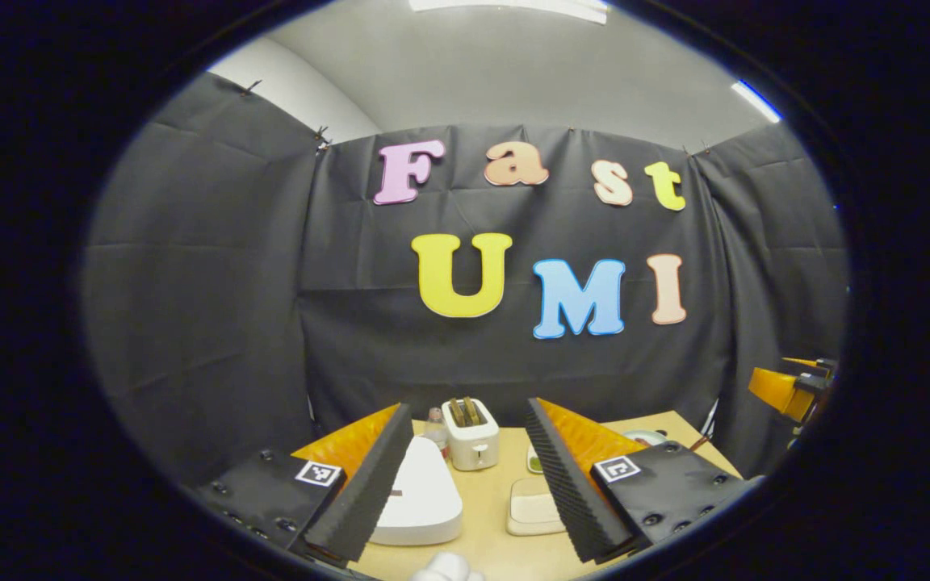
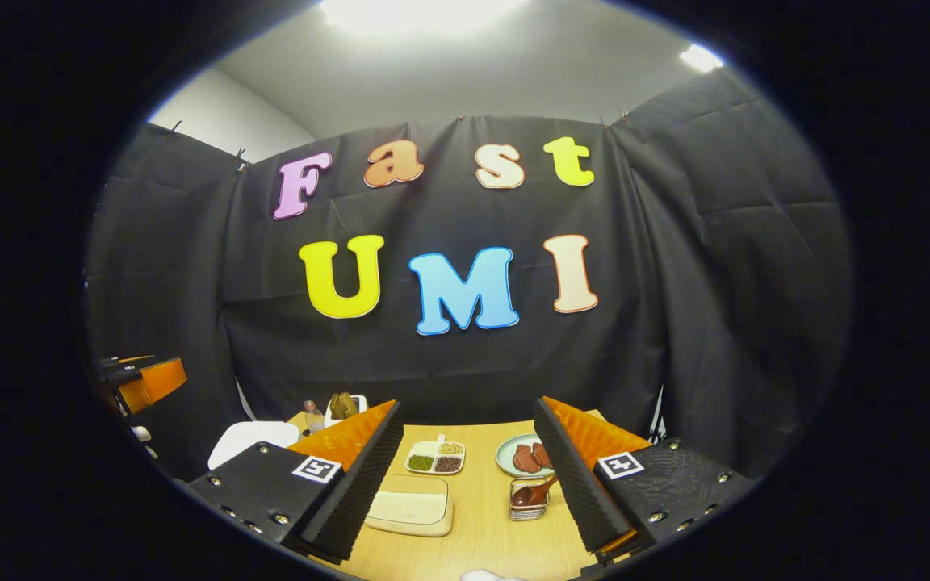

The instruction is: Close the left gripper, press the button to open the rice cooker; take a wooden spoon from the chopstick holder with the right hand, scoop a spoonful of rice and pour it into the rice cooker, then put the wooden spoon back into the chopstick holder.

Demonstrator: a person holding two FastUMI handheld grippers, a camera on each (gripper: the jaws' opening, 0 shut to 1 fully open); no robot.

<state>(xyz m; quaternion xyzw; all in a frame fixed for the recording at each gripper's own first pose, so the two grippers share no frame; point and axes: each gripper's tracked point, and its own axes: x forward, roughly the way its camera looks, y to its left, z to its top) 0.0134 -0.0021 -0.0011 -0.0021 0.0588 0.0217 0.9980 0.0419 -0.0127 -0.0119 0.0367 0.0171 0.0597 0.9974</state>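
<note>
Black cloth walls close in the booth on three sides, under a pale ceiling with strip lights, and a light wooden table (image 2: 485, 524) stands at the bottom of both views.

On that table, in the left gripper view, the white smooth-lidded rice cooker (image 1: 421, 496) sits with its lid down, partly behind the left gripper's (image 1: 469, 480) own finger. A white two-slot toaster with bread in it (image 1: 471, 440) stands behind it, and a pale rectangular board (image 1: 531, 508) lies beside it. In the right gripper view a white divided dish of green and dark grains (image 2: 435, 457) and a round pale-green plate of reddish meat slices (image 2: 523, 457) lie farther back. Nearer, a small clear square holder (image 2: 528, 500) keeps the brown wooden spoon (image 2: 540, 491), its handle leaning out towards the right gripper's (image 2: 465, 484) finger.

Both grippers hang above the table with fingers spread wide, holding nothing.

As for progress, a shut cooker and a spoon in its holder fit a job with everything still ahead, or one carried through with the lid lowered again; I cannot see inside the cooker to settle it. The left gripper's wide fingers are not yet as the button press wants them.

Square black-and-white coded tags sit on each gripper body; no brand or readable label shows on the appliances.
</note>
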